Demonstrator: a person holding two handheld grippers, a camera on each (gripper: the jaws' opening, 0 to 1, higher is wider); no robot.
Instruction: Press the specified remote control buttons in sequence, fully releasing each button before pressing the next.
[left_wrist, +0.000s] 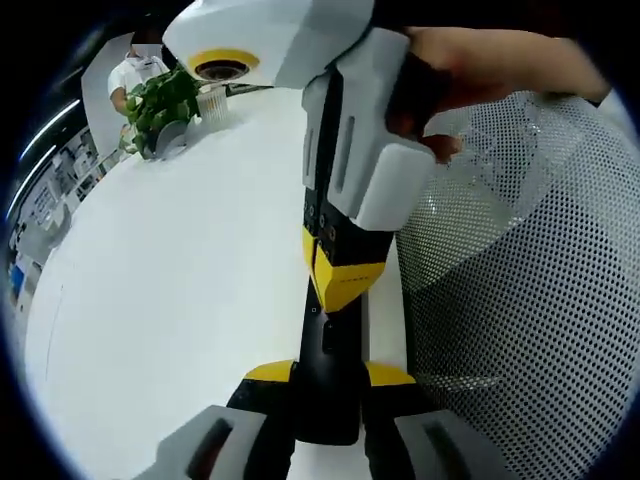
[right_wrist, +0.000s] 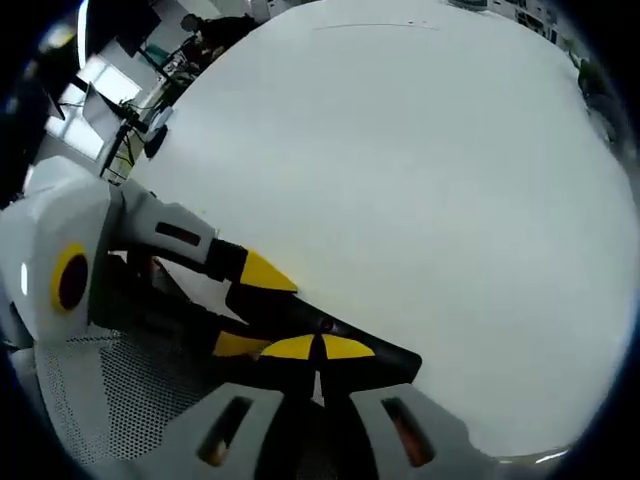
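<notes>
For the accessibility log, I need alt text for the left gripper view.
The left gripper clamps a black remote control over a white table, while the right gripper points down at the remote's top end. A potted plant stands at the table's far edge, a mesh chair alongside.

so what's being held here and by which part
The left gripper clamps the slim black remote control by its long sides; the shut right gripper holds nothing.

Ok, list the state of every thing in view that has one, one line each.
Slim black remote control: clamped lengthwise between the left gripper's jaws.
Left gripper: shut on the remote.
Right gripper: shut, tips down against the remote.
Green potted plant: upright at the far end of the white table.
</notes>
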